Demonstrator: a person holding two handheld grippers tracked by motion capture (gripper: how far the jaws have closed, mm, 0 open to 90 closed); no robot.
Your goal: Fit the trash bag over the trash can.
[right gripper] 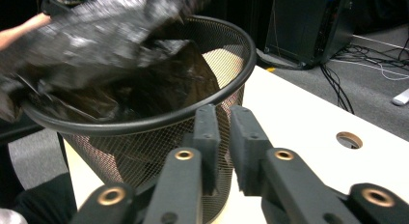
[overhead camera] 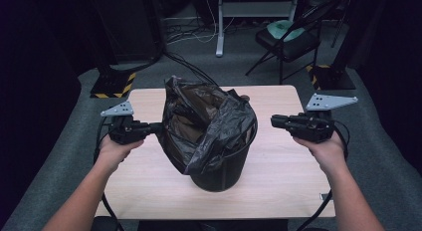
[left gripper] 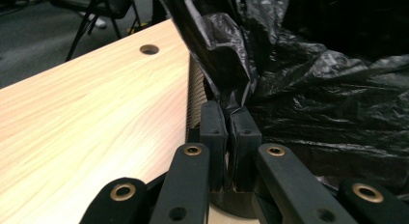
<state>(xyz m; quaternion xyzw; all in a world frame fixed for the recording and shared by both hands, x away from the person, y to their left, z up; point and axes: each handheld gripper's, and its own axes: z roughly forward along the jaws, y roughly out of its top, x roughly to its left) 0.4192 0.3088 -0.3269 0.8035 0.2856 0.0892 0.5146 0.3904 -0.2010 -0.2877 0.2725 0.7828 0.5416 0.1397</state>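
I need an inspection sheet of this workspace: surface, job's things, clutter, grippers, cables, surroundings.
Surface: wooden table, round hole in the top.
Job's things: black bin bag partly draped over the mesh bin.
Clutter: nothing seen.
Grippers: left gripper shut on a bag fold; right gripper slightly parted, holding nothing, just beside the bin.
Cables: one trailing from each gripper; more on the floor.
Surroundings: folding chair, grey carpet.

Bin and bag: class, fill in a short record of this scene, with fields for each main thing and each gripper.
bin: black mesh waste bin, upright on the wooden table
bag: black plastic bag, partly inside the bin, bunched above its rim
left gripper: left gripper, jaws closed on a fold of the bag
right gripper: right gripper, jaws slightly apart, nothing between them, just outside the bin's rim
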